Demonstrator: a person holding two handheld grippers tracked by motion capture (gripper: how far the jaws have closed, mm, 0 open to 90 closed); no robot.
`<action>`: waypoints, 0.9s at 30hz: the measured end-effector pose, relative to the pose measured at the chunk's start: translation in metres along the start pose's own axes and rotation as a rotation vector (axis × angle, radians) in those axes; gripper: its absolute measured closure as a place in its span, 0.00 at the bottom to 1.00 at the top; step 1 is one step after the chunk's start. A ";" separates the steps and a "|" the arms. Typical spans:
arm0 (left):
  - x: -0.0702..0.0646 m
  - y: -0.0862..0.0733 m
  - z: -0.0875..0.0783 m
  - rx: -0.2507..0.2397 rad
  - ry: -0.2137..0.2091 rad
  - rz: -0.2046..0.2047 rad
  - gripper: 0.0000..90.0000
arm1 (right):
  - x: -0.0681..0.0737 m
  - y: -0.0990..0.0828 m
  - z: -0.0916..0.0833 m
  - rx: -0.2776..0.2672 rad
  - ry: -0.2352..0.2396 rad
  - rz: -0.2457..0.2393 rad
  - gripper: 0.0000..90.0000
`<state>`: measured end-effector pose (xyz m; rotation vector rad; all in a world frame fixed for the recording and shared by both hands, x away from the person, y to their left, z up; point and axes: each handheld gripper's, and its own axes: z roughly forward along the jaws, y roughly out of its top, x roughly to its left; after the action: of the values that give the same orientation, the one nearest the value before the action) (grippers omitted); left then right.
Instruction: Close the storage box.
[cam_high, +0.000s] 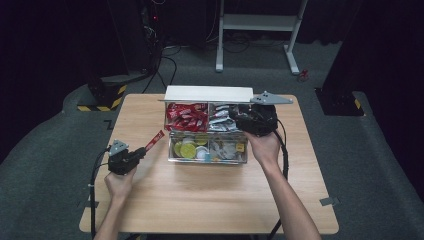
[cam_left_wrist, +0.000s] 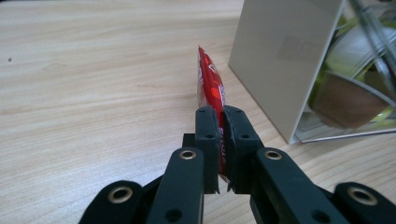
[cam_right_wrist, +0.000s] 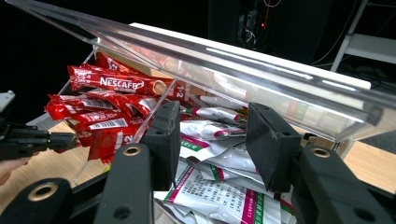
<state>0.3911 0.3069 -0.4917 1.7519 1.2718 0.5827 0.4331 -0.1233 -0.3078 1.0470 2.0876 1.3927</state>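
A wooden table (cam_high: 210, 200) stands on grey carpet (cam_high: 380, 165), dark room.

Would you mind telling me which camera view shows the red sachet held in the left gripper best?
The left gripper view: the red sachet stands close up, clamped edge-on between the jaws of the left gripper. The high view shows it small, slanting up toward the clear box. In the right gripper view the left gripper appears, the sachet too small to tell.

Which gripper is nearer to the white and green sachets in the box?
Right. The right gripper hangs directly over the white and green sachets; the left gripper is off the box's left side, holding a red stick sachet.
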 end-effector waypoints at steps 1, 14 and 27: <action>0.000 0.000 0.001 0.003 0.003 0.004 0.95 | 0.000 0.000 0.000 0.003 -0.001 -0.002 0.61; -0.002 -0.007 0.013 0.049 0.029 0.020 0.95 | 0.000 0.000 -0.001 -0.002 -0.001 -0.005 0.61; -0.005 -0.009 0.022 0.078 0.025 0.016 0.94 | 0.000 -0.002 0.000 0.003 0.001 0.002 0.61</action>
<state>0.4011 0.2948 -0.5102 1.8254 1.3139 0.5726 0.4328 -0.1238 -0.3092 1.0496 2.0910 1.3913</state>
